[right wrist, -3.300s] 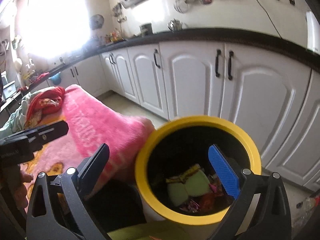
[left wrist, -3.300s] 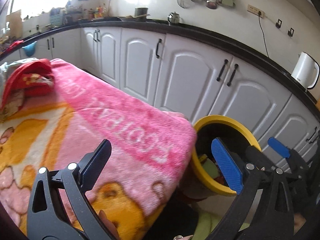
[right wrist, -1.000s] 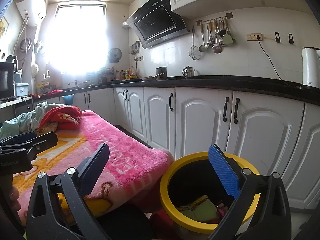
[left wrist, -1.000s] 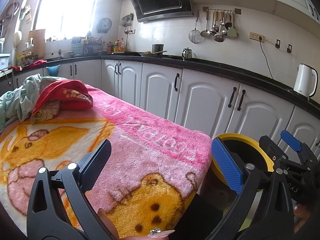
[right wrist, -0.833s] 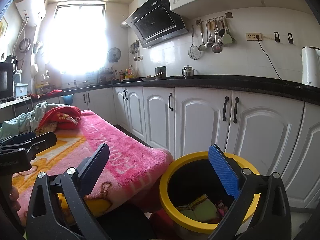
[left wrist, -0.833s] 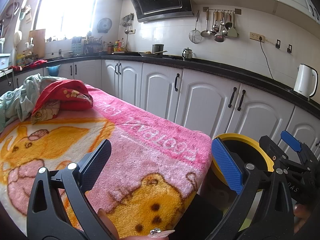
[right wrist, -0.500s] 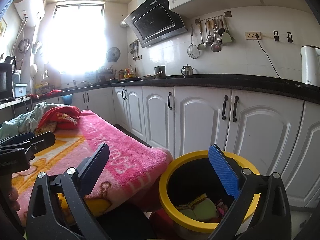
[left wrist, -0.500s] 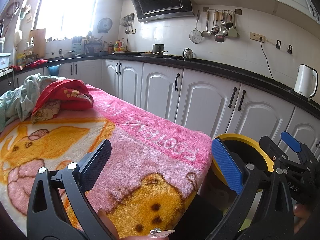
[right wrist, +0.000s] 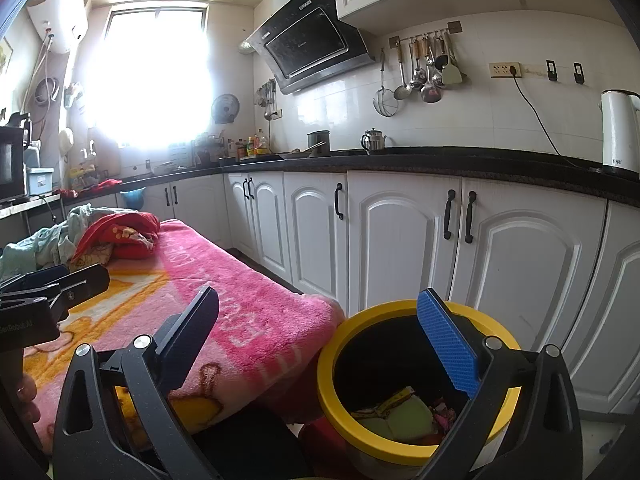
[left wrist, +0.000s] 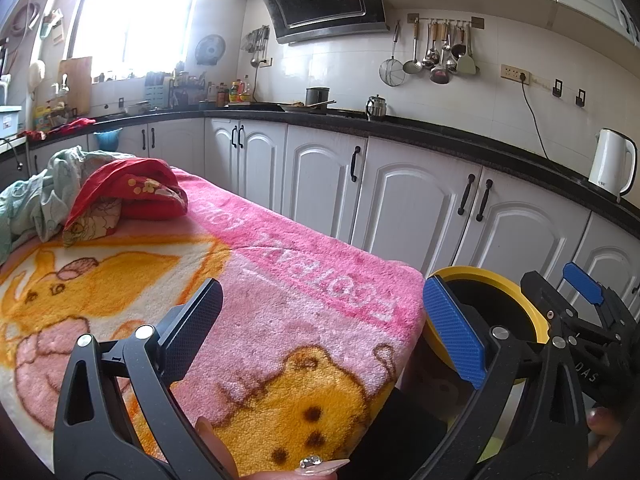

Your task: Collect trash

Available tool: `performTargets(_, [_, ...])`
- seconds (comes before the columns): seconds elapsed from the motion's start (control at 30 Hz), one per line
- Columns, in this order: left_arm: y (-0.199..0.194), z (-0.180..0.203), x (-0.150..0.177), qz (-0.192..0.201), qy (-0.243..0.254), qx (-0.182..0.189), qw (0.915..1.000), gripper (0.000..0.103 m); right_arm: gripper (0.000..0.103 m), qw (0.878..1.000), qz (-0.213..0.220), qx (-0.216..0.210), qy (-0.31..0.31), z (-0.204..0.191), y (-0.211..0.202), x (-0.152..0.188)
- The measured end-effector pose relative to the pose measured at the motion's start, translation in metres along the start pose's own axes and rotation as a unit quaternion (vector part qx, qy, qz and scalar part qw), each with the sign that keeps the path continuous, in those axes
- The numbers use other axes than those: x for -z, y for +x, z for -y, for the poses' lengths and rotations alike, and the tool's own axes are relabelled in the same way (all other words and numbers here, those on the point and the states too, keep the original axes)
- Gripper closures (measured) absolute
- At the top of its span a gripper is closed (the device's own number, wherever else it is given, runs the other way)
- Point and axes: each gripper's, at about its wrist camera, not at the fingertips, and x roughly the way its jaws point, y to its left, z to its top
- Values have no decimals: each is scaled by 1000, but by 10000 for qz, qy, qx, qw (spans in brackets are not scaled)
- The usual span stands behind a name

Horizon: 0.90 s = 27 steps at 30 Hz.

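The bin (right wrist: pixel 404 446), black with a yellow rim, stands on the floor beside the corner of the blanket (left wrist: pixel 304 304) and before the white cabinets (right wrist: pixel 516 280); inside it lies trash (right wrist: pixel 404 414), a green and yellow wad with pink and red scraps; in the left view the bin (left wrist: pixel 492 280) shows only partly, behind that gripper's blue pad.

The right gripper (right wrist: pixel 320 344) hangs over the bin's near edge, jaws wide apart and holding nothing; its blue pad covers part of the rim; the left gripper (left wrist: pixel 320 324) hangs over the blanket, jaws likewise spread and empty; a fingertip with a long jewelled nail (left wrist: pixel 320 464) shows at the bottom of the left view.

The blanket is pink with orange cartoon figures and white letters, upside down from here, too worn to read for certain; a heap of red and pale green clothes (left wrist: pixel 100 196) sits at its far end.

Beyond, a black counter (right wrist: pixel 440 160) carries a white kettle (right wrist: pixel 618 132), a small teapot (right wrist: pixel 372 140), a dark pot (right wrist: pixel 318 138) and bottles; utensils (right wrist: pixel 424 68) hang on a rail; a range hood (right wrist: pixel 312 44) slants above; the window (right wrist: pixel 148 76) glares; "GenRobot.AI" is partly legible on the left gripper's body (right wrist: pixel 24 324).
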Motion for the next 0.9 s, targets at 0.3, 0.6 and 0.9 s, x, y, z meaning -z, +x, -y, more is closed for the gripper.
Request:
performTargets(0.3, [8, -8, 1, -190, -79, -84, 9998, 11, 6, 9999, -114, 42, 51, 1, 3, 0])
performTargets(0.6, [-21, -111, -10, -471, -1021, -844, 9901, 11, 6, 9964, -326, -762, -192, -70, 20, -34])
performTargets(0.9, [-109, -349, 28, -1019, -1747, -3928, 8971, 11, 6, 9206, -1833, -3266, -1105, -336, 36, -14])
